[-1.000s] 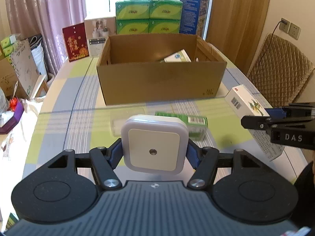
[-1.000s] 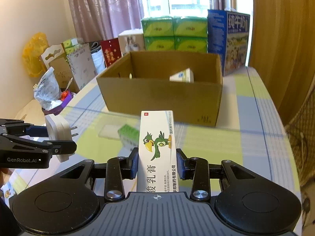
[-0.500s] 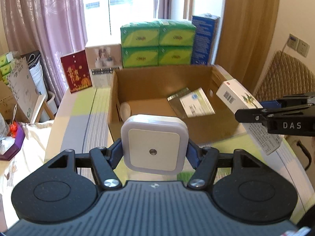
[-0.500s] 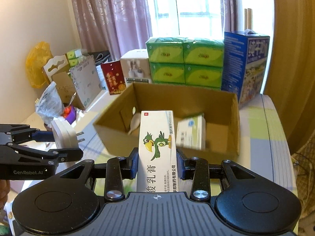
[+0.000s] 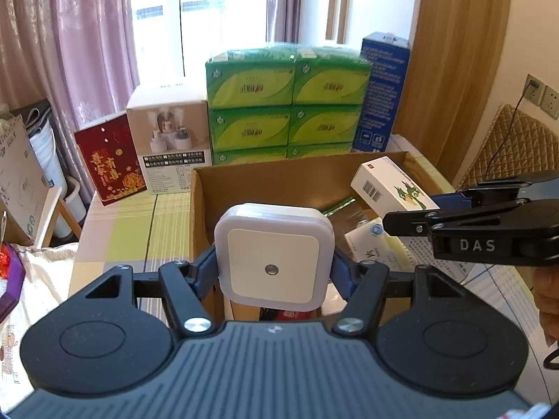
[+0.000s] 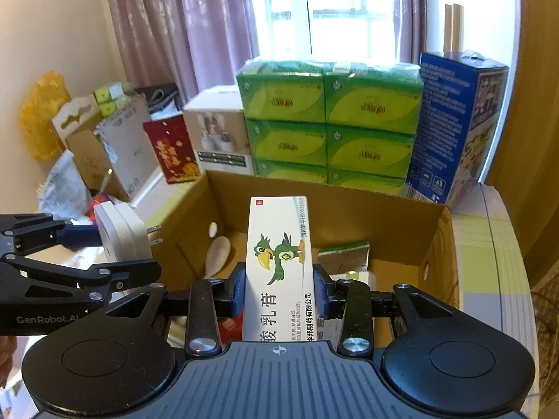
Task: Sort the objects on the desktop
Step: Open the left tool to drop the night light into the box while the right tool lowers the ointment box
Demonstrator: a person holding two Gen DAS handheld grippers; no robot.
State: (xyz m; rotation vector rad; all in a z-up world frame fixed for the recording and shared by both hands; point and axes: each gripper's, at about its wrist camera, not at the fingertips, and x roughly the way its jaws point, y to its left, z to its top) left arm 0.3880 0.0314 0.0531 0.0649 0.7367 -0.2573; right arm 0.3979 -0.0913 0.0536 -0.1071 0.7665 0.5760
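Note:
My left gripper (image 5: 274, 272) is shut on a white square plug-in night light (image 5: 274, 255), held over the near left part of the open cardboard box (image 5: 202, 209). My right gripper (image 6: 279, 291) is shut on a white ointment carton (image 6: 279, 262) with a green parrot, held above the same box (image 6: 436, 244). In the left wrist view the carton (image 5: 391, 188) and the right gripper (image 5: 405, 218) hang over the box's right side. The right wrist view shows the night light (image 6: 120, 232) with its prongs toward the box. Inside lie a white spoon (image 6: 216, 255) and a green packet (image 6: 344, 256).
Behind the box stand stacked green tissue packs (image 5: 286, 104), a blue carton (image 5: 382, 90), a white product box (image 5: 167, 139) and a red box (image 5: 110, 162). The checked tablecloth (image 5: 139, 230) shows left of the box. A quilted chair (image 5: 513, 150) stands at right; bags and boxes (image 6: 70, 146) crowd the left.
Both grippers have risen and moved forward from the table's near part to above the box, each keeping its object. The green packet on the table has dropped out of view.

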